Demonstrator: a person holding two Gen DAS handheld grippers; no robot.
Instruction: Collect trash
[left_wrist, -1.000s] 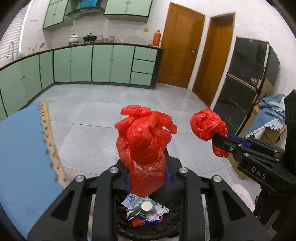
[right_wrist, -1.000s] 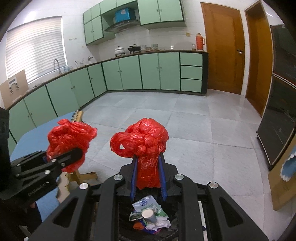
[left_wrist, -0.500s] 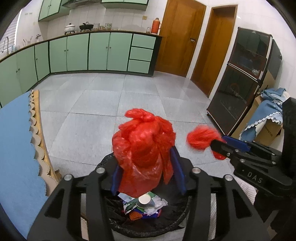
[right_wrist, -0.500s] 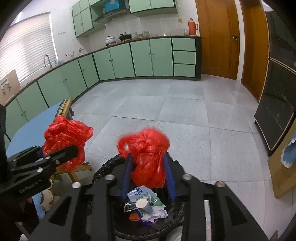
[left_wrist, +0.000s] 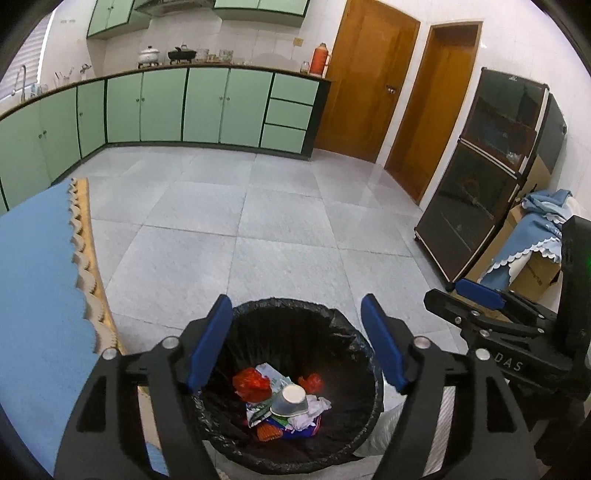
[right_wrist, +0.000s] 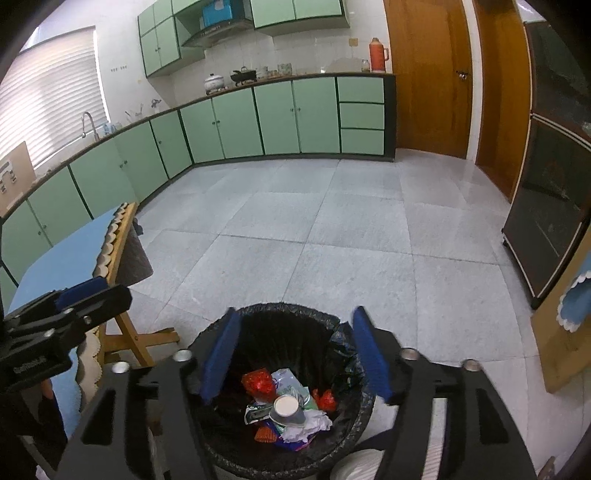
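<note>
A round bin with a black liner (left_wrist: 347, 343) (right_wrist: 343, 343) stands on the floor right below both grippers. Inside lie two crumpled red plastic bags (left_wrist: 250, 384) (right_wrist: 258, 382), the smaller one (left_wrist: 311, 382) (right_wrist: 325, 399) to the right, plus a paper cup (left_wrist: 290, 398) (right_wrist: 286, 408), wrappers and tissue. My left gripper (left_wrist: 295, 343) is open and empty above the bin's rim; it also shows in the right wrist view (right_wrist: 92, 295). My right gripper (right_wrist: 295, 350) is open and empty above the bin; it also shows in the left wrist view (left_wrist: 465, 295).
A table with a blue cloth and wooden frame (left_wrist: 40, 280) (right_wrist: 77, 251) stands at the left of the bin. A dark glass cabinet (left_wrist: 487, 177) and a cardboard box under blue cloth (left_wrist: 532, 254) stand at the right. Grey tiled floor (left_wrist: 258, 206) stretches to green kitchen cabinets (left_wrist: 166, 107).
Both grippers held red bags a second ago. Both have opened and the two red bags have dropped into the bin.
</note>
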